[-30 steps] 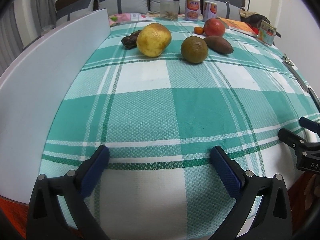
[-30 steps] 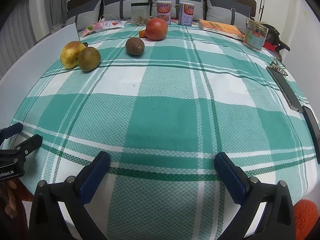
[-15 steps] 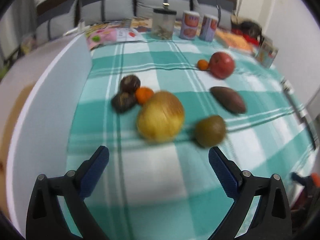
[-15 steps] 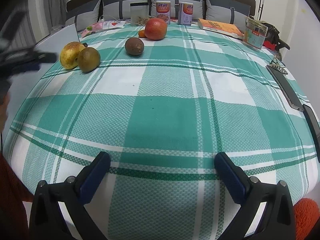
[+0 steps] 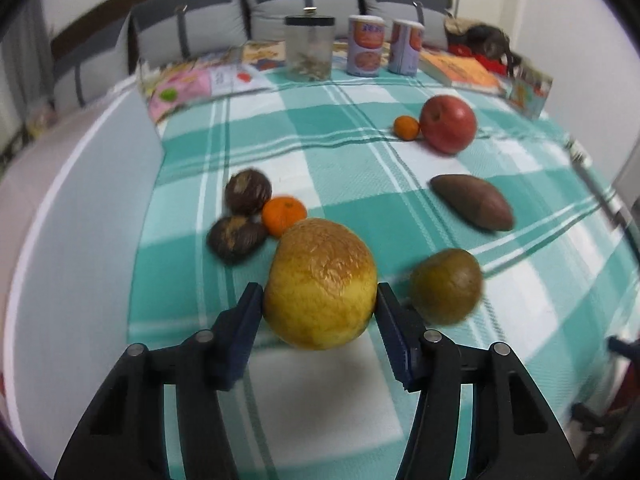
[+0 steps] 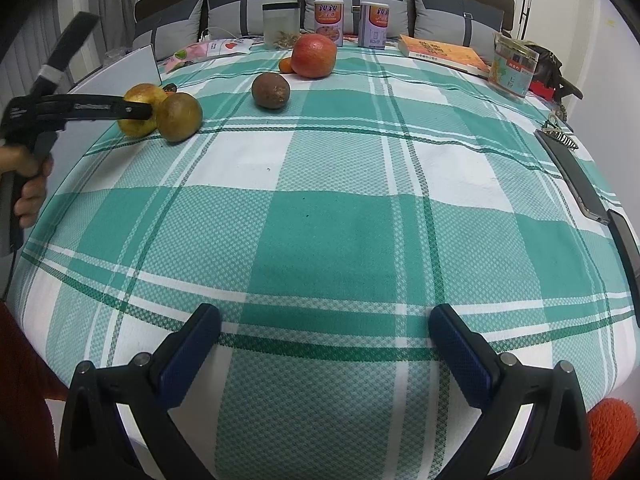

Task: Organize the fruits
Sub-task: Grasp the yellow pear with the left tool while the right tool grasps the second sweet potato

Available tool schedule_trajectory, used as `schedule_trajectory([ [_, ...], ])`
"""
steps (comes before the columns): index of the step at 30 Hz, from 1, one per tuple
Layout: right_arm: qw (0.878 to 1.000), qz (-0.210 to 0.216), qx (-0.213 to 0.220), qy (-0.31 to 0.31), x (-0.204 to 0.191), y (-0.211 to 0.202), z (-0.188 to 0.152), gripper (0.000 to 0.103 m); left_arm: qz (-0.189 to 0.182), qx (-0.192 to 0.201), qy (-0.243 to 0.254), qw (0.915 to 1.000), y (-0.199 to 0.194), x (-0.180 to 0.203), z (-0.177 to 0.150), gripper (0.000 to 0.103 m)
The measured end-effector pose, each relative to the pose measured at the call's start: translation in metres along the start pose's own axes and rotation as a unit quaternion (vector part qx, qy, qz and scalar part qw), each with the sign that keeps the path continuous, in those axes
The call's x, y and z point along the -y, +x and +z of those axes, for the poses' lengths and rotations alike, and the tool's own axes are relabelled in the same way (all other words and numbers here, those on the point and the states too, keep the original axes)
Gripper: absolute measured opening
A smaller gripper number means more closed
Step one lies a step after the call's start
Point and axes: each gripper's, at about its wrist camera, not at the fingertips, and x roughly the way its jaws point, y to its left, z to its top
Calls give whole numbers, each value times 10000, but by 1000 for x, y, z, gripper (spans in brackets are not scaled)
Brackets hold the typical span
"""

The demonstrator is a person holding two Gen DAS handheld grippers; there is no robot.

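Note:
My left gripper is shut on the big yellow fruit, pads touching both its sides; it also shows in the right wrist view with the yellow fruit. A green-brown round fruit lies just right of it. Two dark wrinkled fruits and a small orange lie behind it. A brown oval fruit, a red apple and a tiny orange lie farther right. My right gripper is open and empty over the near tablecloth.
A white board stands along the table's left side. A jar, two cans, books and a small box line the far edge. A phone lies at the right edge.
My left gripper moved forward to the yellow fruit and closed its jaws on it. The right gripper has not moved.

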Motion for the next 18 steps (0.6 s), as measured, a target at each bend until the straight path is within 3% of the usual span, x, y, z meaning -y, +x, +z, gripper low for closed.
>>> schedule_trajectory([
  [3,10000,-1,0,3,0,0,0,103,-665,-73,-643,9957,-23,-12,-19,57],
  [5,10000,-4,3,4,0,0,0,103,-1295,-270,-1232,9835,-32,-24,-38,57],
  [7,10000,-13,11,14,0,0,0,103,-1642,-454,-1603,9723,-33,-31,-56,57],
  [9,10000,-24,16,28,0,0,0,103,-1888,-396,-1979,9611,-34,-44,-69,57],
  [13,10000,-30,14,32,0,0,0,103,-1436,-225,-2519,9568,-41,-70,-78,69],
  [18,10000,-30,17,37,0,0,0,103,-931,-210,-2196,9709,-51,-61,-74,77],
])
